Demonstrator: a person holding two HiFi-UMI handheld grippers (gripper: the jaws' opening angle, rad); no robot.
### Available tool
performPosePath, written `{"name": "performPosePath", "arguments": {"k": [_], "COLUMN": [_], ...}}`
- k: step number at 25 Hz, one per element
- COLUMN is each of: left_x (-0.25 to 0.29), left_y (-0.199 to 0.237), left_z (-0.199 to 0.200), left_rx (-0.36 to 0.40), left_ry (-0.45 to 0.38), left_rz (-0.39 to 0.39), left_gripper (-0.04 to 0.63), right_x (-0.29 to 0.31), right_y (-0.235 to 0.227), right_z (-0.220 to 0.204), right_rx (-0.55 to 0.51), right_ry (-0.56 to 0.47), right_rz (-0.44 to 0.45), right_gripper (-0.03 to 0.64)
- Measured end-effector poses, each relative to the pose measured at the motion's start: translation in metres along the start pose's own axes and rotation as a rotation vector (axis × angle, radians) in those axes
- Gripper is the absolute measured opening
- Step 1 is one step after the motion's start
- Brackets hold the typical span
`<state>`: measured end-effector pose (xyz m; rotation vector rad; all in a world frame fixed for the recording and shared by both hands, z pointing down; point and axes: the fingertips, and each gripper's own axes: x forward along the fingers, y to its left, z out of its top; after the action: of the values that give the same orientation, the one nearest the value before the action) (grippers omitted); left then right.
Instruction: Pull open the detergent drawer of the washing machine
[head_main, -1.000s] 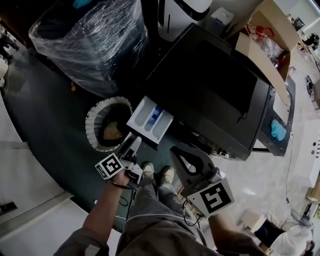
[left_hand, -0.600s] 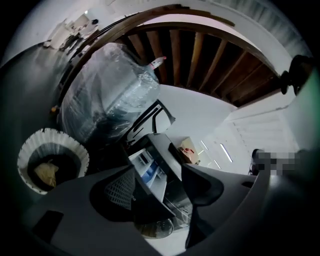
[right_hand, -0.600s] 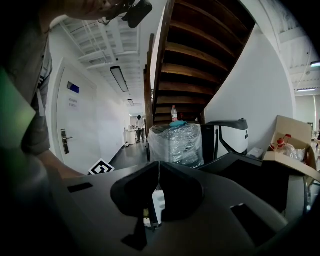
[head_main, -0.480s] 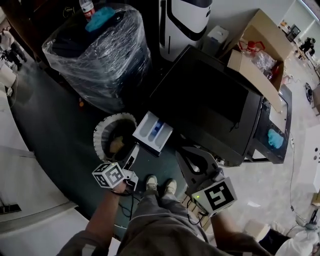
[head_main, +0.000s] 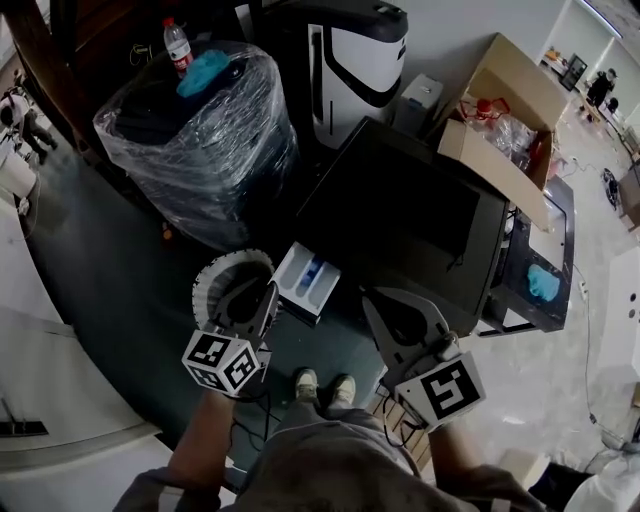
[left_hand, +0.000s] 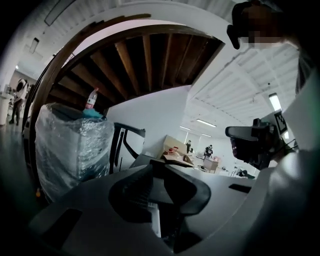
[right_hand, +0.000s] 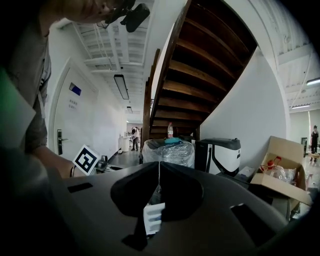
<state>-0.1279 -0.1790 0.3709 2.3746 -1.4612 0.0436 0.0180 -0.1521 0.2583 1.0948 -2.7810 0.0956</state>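
Note:
The dark washing machine (head_main: 400, 215) stands in the middle of the head view. Its white detergent drawer (head_main: 308, 282), with a blue insert, is pulled out at the front left corner. My left gripper (head_main: 271, 290) hovers just left of the drawer, apart from it, its jaws closing with nothing between them. In the left gripper view the left gripper (left_hand: 152, 164) has its tips meeting. My right gripper (head_main: 373, 296) hangs to the drawer's right, shut and empty; the right gripper (right_hand: 159, 163) shows tips together too. A bit of the white drawer (right_hand: 152, 218) shows below them.
A plastic-wrapped bin (head_main: 195, 130) with a bottle (head_main: 177, 42) on top stands at the back left. A white-rimmed round basket (head_main: 208, 283) sits by the drawer. A black-and-white appliance (head_main: 355, 55) and a cardboard box (head_main: 500, 110) are behind the machine.
Both grippers have risen and drawn back from the drawer. The left gripper rolled over and its jaws came together. The drawer stays pulled out.

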Motion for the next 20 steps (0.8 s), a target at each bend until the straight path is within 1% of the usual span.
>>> {"name": "performPosePath", "arguments": {"k": [2,3,6,7,9,15,17,20], "left_x": [0.000,0.001,0.001,0.000,-0.001,-0.013,-0.019,-0.025], "left_y": [-0.010,-0.013,-0.024,-0.028,-0.038,-0.072,-0.082,-0.096], "left_z": [0.018,0.026,0.054,0.066,0.086,0.129,0.141,0.155], "left_rx": [0.034,0.032,-0.019,-0.014,0.039,0.290,0.348,0.409], "left_ry": [-0.020,-0.025,-0.063,-0.080,-0.102,-0.126,-0.141,-0.159], "left_rz": [-0.013,-0.019,-0.047,-0.054,-0.063,-0.058,-0.058,-0.056], "left_gripper": [0.070,0.064,0.032,0.025,0.022,0.018,0.017,0.017], "right_x": [-0.005,-0.007,-0.014,-0.016,-0.021,-0.040,-0.046,-0.054], "right_y": [-0.003,-0.005,-0.010,-0.011,-0.013,-0.014,-0.014,-0.015], "right_z": [0.011,0.017,0.036,0.042,0.053,0.082,0.089,0.095], "right_rx": [-0.009,-0.013,-0.031,-0.037,-0.053,-0.095,-0.107,-0.116], "right_ry": [-0.021,-0.035,-0.077,-0.089,-0.114,-0.193,-0.203,-0.212], "right_rz": [-0.014,-0.020,-0.034,-0.037,-0.047,-0.075,-0.078,-0.084], "right_gripper": [0.034,0.034,0.034,0.034,0.034,0.034,0.034,0.034]}}
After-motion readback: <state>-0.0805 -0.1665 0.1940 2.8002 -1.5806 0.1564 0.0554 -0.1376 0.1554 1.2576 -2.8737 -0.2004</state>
